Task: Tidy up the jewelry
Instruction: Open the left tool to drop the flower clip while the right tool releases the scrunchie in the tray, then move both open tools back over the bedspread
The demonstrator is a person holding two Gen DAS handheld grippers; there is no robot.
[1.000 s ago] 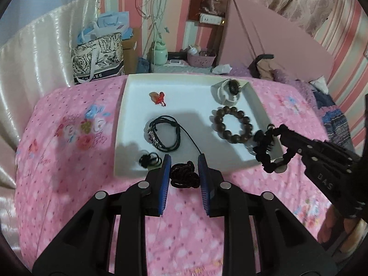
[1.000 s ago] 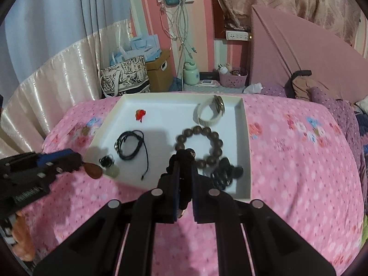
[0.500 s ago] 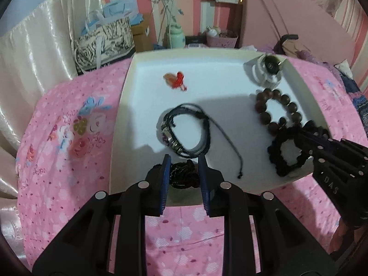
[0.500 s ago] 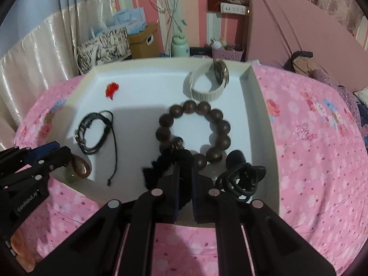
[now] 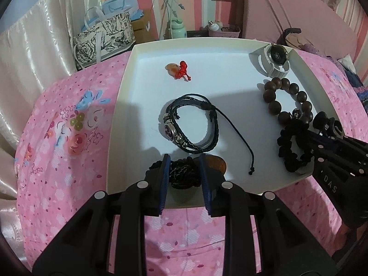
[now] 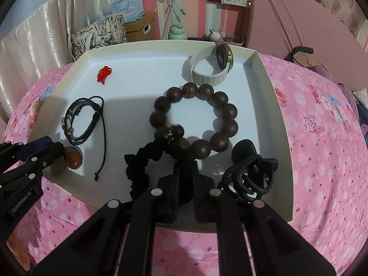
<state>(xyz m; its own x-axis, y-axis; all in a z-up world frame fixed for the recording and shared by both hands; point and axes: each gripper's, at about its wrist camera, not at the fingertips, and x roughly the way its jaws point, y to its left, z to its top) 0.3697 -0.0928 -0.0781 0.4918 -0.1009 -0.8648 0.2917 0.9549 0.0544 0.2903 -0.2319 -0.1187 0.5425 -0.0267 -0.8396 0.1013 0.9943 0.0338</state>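
A white tray (image 5: 147,53) lies on the pink bed. My left gripper (image 5: 184,161) is shut on a dark braided cord with an amber pendant (image 5: 216,163), held just over the tray's near edge. My right gripper (image 6: 185,163) is shut on a black scrunchie (image 6: 140,168), low over the tray's near right part; the scrunchie also shows in the left wrist view (image 5: 289,142). On the tray lie a black leather bracelet (image 5: 191,124), a brown bead bracelet (image 6: 193,119), a white-strap watch (image 6: 211,69), a red charm (image 5: 181,70) and a black hair clip (image 6: 250,172).
The pink floral bedspread (image 5: 64,124) surrounds the tray (image 6: 278,115). Behind the bed stand a printed bag (image 5: 103,36), a cardboard box (image 6: 140,26), a green bottle (image 5: 177,31) and a pink headboard (image 6: 299,18).
Both grippers have moved forward from the bedspread to over the tray's near part and come lower. The left still holds the pendant cord, the right still holds the scrunchie.
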